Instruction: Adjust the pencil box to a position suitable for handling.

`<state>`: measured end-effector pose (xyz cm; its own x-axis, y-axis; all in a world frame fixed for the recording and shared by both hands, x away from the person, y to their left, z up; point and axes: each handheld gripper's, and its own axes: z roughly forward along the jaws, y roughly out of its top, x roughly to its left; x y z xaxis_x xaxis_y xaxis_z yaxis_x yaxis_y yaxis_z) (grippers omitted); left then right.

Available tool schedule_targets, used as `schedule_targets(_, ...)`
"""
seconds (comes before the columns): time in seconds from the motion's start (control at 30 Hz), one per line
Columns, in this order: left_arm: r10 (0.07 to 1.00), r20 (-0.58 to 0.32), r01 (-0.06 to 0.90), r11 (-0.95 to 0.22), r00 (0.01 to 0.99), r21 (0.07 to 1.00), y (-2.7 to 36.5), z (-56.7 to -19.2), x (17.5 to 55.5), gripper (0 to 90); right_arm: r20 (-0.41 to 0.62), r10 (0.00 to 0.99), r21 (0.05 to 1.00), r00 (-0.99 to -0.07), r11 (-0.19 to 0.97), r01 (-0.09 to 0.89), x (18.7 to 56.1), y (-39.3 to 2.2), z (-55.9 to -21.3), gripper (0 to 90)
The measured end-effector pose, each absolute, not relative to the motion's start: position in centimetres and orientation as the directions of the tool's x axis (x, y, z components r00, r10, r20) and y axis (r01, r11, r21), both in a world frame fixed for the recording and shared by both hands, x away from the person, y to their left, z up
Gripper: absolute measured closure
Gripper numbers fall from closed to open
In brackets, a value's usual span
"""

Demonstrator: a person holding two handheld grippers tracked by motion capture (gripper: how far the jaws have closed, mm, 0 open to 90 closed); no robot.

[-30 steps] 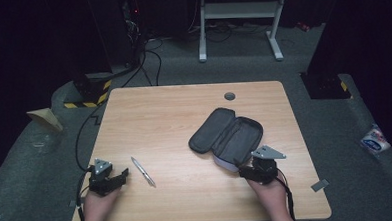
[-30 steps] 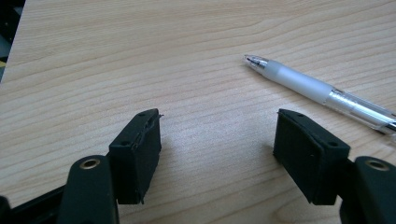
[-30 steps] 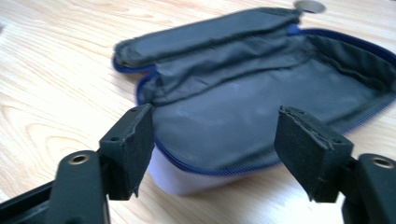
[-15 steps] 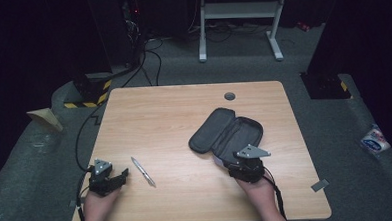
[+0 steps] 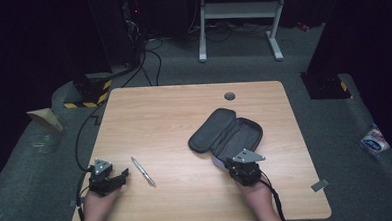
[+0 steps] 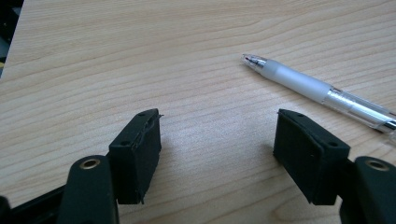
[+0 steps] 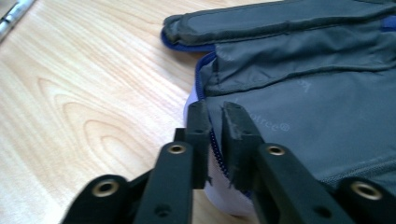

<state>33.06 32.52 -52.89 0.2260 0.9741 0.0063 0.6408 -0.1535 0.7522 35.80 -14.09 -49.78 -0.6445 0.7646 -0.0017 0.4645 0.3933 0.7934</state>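
We work on a wooden table (image 5: 174,116). The largest item on it is the open pencil case (image 5: 225,134), lying right of centre with its lid folded back toward the middle of the table. We judge it light, soft and floppy: the grey fabric will sag if lifted by one wall, so the stiffer zipper rim at the near edge is the place to take hold.

Our right gripper (image 7: 215,122) sits at that near edge. Its jaws have just been closing and now pinch the zippered rim of the case wall between them.

Our left gripper (image 6: 217,144) rests near the table's left front corner, jaws apart over bare wood.

The pen (image 6: 317,92), slim, smooth and likely to roll, lies just beyond the left gripper's jaws, untouched.
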Motion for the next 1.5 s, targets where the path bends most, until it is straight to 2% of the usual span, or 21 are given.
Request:
schedule_targets(0.13,0.974,0.006,0.641,-0.154,0.226,0.752,32.5,-52.9,33.1,31.9,0.003,0.749,0.795,-0.663,0.400,0.456,35.1,-13.5,-49.9,86.1)
schedule_targets(0.4,0.974,0.005,0.639,-0.153,0.227,0.754,32.5,-52.9,33.0,33.9,-0.010,0.720,0.804,-0.694,0.418,0.422,34.0,-11.9,-49.9,86.6)
schedule_targets(0.8,0.972,0.008,0.635,-0.161,0.237,0.756,32.7,-52.7,32.9,49.1,-0.015,0.666,0.807,-0.746,0.449,0.384,32.6,-8.6,-50.0,85.7)
schedule_targets(0.87,0.972,-0.022,0.644,-0.139,0.236,0.752,32.5,-52.6,33.0,50.5,-0.017,0.652,0.805,-0.758,0.459,0.377,32.4,-8.0,-50.1,83.3)
schedule_targets(0.93,0.970,-0.012,0.638,-0.151,0.244,0.755,32.2,-52.4,33.0,52.6,-0.022,0.642,0.803,-0.766,0.468,0.369,32.2,-7.8,-50.1,78.8)
schedule_targets(1.13,0.965,0.008,0.609,-0.172,0.262,0.774,31.3,-51.6,32.7,55.8,0.004,0.672,0.832,-0.740,0.408,0.375,32.4,-9.8,-48.8,69.1)
schedule_targets(1.33,0.952,0.009,0.575,-0.191,0.305,0.796,29.6,-50.8,32.2,59.0,0.011,0.727,0.850,-0.687,0.355,0.389,33.4,-12.8,-47.9,68.2)
schedule_targets(1.5,0.937,0.026,0.553,-0.228,0.348,0.802,27.5,-50.3,31.9,59.1,0.005,0.802,0.858,-0.598,0.304,0.415,34.8,-16.5,-47.5,64.6)
